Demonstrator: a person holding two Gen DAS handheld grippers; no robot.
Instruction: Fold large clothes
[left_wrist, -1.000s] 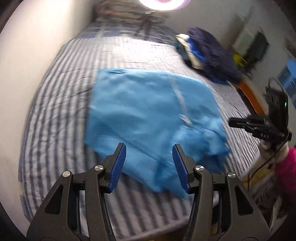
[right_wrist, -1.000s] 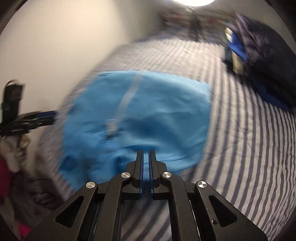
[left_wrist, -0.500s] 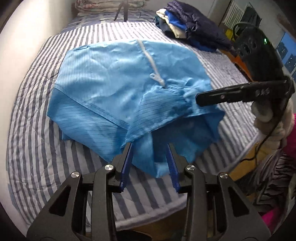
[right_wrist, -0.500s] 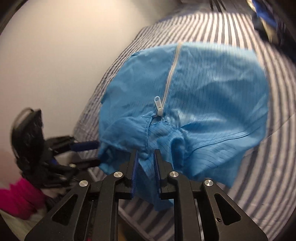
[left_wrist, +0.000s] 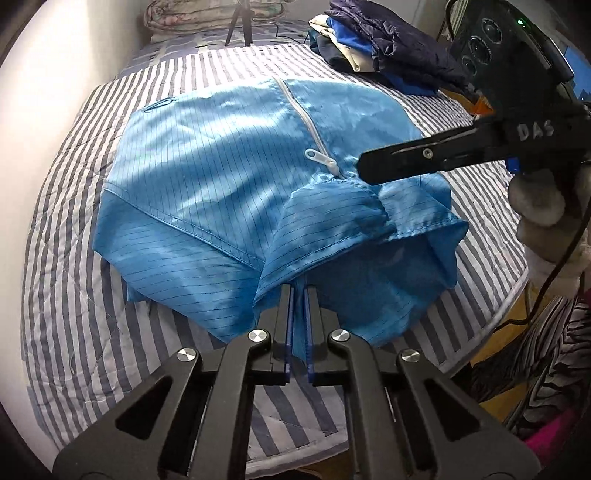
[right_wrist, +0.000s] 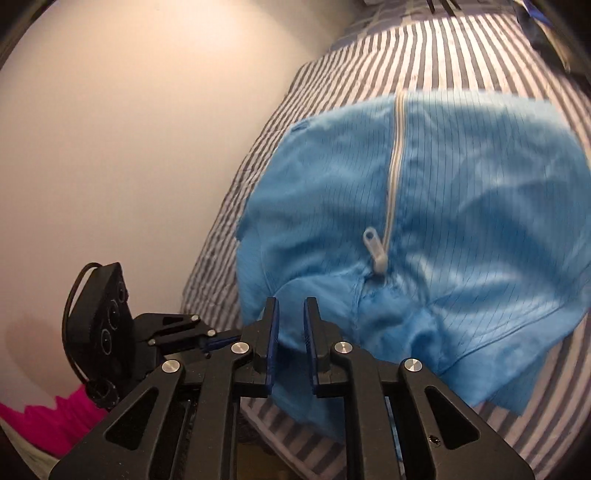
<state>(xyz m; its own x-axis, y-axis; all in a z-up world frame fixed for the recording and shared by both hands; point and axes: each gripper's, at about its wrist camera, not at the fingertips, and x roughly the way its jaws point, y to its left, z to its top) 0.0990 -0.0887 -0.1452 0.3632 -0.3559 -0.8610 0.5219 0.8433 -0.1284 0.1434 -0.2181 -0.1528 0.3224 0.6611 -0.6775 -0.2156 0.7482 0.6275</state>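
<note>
**A:** What is the left gripper (left_wrist: 298, 291) doing?

**B:** Its blue-padded jaws have just been closing and now stand pressed almost together, pinching the near hem of the blue garment (left_wrist: 229, 184), a thin fold of cloth caught between the pads.

**A:** And the right gripper (right_wrist: 290, 306)?

**B:** Its jaws stand a little apart. Blue cloth lies in the gap between the pads, but whether they press on it I cannot tell. In the left wrist view its black fingers reach over the garment near the zipper pull (left_wrist: 320, 159).

**A:** What is the garment like?

**B:** Smooth, slightly shiny fabric with fine dark pinstripes and stitched seams. A white zipper (right_wrist: 394, 162) runs down its middle, ending in a pale plastic pull. It lies spread on the bed (left_wrist: 74, 280), rumpled and folded over at the near edge.

**A:** And the bed?

**B:** A quilted cover in grey and white stripes. A heap of dark clothes (left_wrist: 384, 48) sits at its far corner.
</note>
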